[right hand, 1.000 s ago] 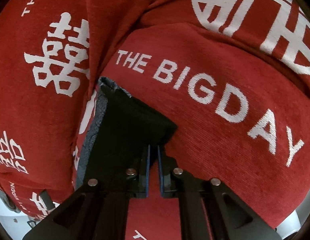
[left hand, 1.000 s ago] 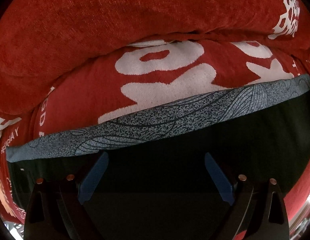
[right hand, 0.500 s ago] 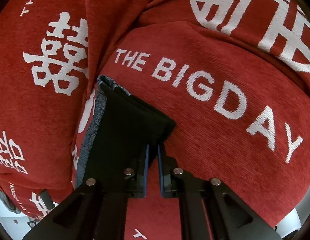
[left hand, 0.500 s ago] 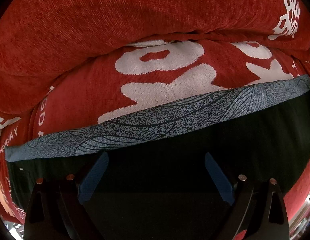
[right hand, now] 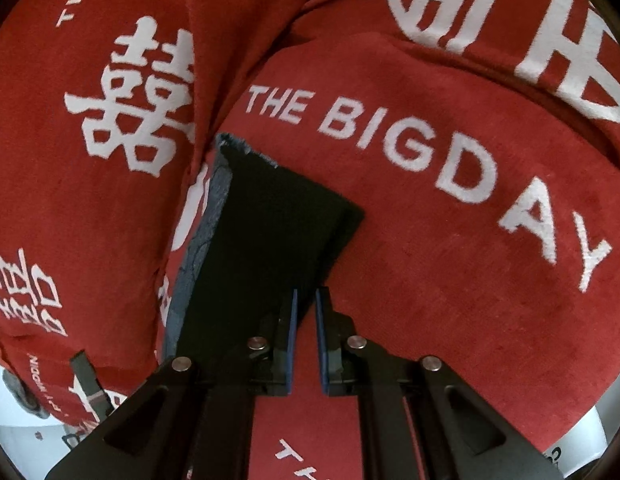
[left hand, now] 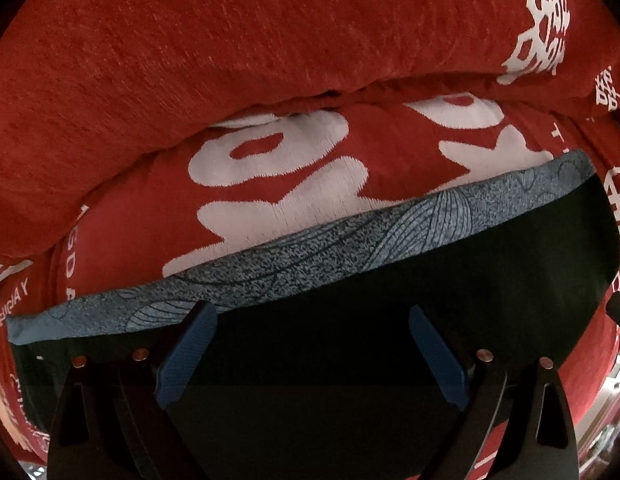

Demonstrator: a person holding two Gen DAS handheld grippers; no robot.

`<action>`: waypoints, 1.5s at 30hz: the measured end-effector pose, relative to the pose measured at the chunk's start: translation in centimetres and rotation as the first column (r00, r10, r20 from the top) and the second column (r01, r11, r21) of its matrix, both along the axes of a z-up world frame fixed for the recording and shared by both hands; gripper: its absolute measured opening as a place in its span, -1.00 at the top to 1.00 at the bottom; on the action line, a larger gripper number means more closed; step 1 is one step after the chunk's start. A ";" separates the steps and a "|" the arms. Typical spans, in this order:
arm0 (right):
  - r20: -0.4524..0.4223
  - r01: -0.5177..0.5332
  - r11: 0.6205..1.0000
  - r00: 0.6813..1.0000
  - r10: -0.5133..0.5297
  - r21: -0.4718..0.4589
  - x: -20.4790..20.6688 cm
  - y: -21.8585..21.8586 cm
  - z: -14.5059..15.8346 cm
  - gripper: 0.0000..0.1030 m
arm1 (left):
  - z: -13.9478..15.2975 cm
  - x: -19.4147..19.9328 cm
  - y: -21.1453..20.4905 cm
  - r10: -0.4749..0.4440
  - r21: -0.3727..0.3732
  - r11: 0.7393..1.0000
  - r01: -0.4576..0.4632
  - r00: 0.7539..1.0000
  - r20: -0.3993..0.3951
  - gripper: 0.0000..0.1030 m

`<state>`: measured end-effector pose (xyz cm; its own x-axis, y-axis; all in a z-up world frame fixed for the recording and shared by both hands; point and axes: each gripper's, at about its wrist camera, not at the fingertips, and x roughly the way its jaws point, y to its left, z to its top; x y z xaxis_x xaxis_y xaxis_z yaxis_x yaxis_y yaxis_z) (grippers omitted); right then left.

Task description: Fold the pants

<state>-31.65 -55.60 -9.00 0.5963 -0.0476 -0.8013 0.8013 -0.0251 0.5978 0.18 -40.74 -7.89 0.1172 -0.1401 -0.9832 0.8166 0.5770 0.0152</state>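
Where black pants (left hand: 490, 280) darken, folds indistinct

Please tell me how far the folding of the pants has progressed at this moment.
Done: the black pants lie flat as a folded panel on the red printed cover, their grey patterned band straight. In hand: the right gripper pinches a corner; the left gripper stands open above the fabric. Left: probably a last fold, though I cannot confirm it.

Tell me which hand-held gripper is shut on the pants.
The right hand-held gripper: its fingers are nearly together, pinching the black pants at a corner. The left hand-held gripper is wide open above them.
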 end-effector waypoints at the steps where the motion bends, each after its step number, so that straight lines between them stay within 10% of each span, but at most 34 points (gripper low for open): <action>1: 0.001 -0.008 1.000 1.000 0.008 -0.002 0.1 0.1 0.0 0.80 | 0.0 0.0 0.0 0.001 0.000 1.000 -0.001 1.000 0.000 -0.90; 28: 0.090 -0.058 0.998 0.994 0.056 0.029 -0.5 -0.5 -0.3 0.25 | -0.3 -3.9 -1.8 0.001 0.043 0.999 -0.001 1.000 0.011 -0.90; 33: 0.143 -0.067 0.997 0.988 0.060 0.043 0.2 -2.0 -1.5 0.25 | 2.7 -5.6 -2.2 -0.006 -0.028 1.000 0.005 0.998 -0.060 -0.90; 37: 0.191 -0.037 0.999 0.981 0.034 0.011 1.8 -3.1 -2.2 0.19 | 4.1 -6.5 -5.9 -0.040 -0.098 0.994 0.043 0.999 0.027 -0.90; 45: 0.275 0.037 0.999 0.960 -0.046 0.038 2.1 -3.9 -3.3 0.19 | -2.3 -2.2 -7.5 0.116 0.016 0.993 -0.117 0.990 0.081 -0.90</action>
<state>-29.56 -59.47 -12.28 0.7923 -0.0538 -0.6077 0.6035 -0.0772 0.7936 -2.02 -48.22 -10.16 0.2097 -0.1008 -0.9726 0.7396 0.6669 0.0903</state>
